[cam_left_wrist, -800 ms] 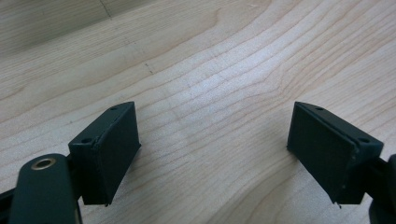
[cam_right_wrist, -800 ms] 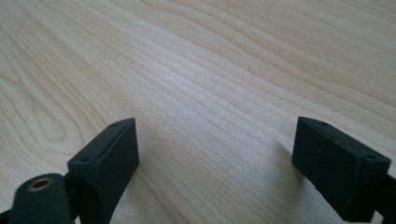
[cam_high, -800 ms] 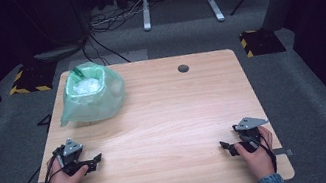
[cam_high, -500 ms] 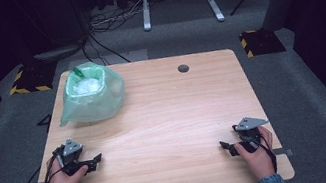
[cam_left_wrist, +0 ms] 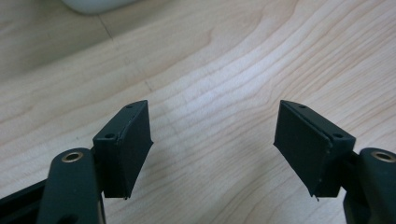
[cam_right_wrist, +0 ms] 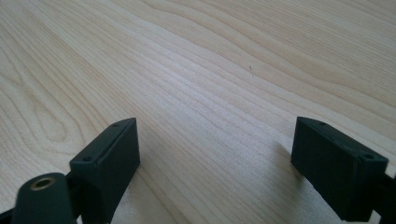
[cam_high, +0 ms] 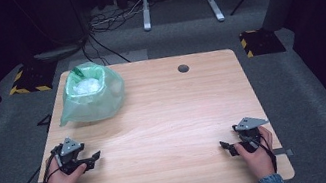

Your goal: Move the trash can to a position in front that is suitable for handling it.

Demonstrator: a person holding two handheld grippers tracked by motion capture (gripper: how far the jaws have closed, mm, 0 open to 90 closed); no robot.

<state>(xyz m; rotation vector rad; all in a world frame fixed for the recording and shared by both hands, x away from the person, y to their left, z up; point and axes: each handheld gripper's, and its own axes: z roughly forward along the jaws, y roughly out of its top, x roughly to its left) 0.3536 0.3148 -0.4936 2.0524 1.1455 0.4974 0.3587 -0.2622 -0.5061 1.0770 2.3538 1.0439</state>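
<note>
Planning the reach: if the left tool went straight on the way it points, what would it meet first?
Probably nothing but bare wood: the left tool points right, across the light wooden table. The green translucent plastic bag sits off that line.

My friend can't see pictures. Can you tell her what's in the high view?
A person's hands hold two open claws, the left claw and right claw, resting at the near corners of a wooden table. A green bag with something white inside sits at the far left corner.

Bag point(cam_high: 92, 98) on table's point(cam_high: 171, 120) far left corner; 2 grippers near front corners, left point(cam_high: 93, 159) and right point(cam_high: 226, 147).
</note>
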